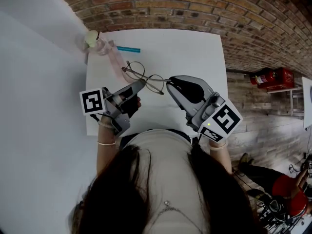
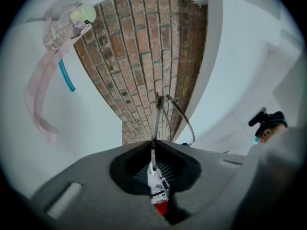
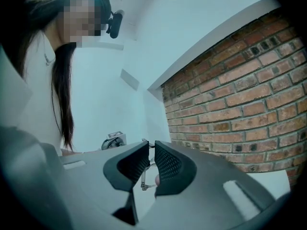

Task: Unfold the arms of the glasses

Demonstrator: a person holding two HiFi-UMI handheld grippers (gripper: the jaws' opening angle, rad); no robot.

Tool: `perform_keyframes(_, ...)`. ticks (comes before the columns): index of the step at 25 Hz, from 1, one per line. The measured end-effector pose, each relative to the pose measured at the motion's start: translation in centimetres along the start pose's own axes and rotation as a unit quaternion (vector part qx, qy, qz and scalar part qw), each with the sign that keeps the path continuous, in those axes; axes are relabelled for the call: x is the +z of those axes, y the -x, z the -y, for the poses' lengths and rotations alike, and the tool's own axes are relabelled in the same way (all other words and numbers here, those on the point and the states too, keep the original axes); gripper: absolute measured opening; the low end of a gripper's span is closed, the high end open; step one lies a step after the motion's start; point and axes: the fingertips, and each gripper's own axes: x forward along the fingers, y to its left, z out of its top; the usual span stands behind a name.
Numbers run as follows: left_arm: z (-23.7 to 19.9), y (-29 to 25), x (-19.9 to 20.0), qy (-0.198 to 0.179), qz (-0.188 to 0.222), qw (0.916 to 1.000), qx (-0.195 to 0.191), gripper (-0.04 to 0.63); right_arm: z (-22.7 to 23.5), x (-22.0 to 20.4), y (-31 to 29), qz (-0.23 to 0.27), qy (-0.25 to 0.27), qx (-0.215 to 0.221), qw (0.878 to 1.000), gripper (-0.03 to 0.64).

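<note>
Round wire-framed glasses (image 1: pixel 145 77) hang above the white table (image 1: pixel 195 52), held between both grippers. My left gripper (image 1: pixel 141 84) is shut on the frame's left side. In the left gripper view the thin metal rims (image 2: pixel 164 113) stick out past the closed jaws (image 2: pixel 152 143), and a white and red tag sits between the pads. My right gripper (image 1: pixel 169 83) is shut on the right end of the glasses. In the right gripper view a thin wire piece (image 3: pixel 143 178) shows in the narrow slit between the jaws of the right gripper (image 3: pixel 149 145).
A clear bottle with a pale green cap (image 1: pixel 92 39) (image 2: pixel 72 23) and a pink strap (image 1: pixel 116 60) lies at the table's far left, beside a blue stick (image 1: pixel 128 48). A brick surface (image 1: pixel 195 4) borders the table. A red fire extinguisher (image 1: pixel 270 77) lies off to the right.
</note>
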Motion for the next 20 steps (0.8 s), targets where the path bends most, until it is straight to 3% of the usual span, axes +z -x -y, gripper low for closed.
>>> perform_keyframes(20,-0.7,-0.2,-1.3,-0.004,-0.011,0.9997,0.022,0.023,-0.3,2.1,0.1,0.026,0.007,0.010,1.000,0.043)
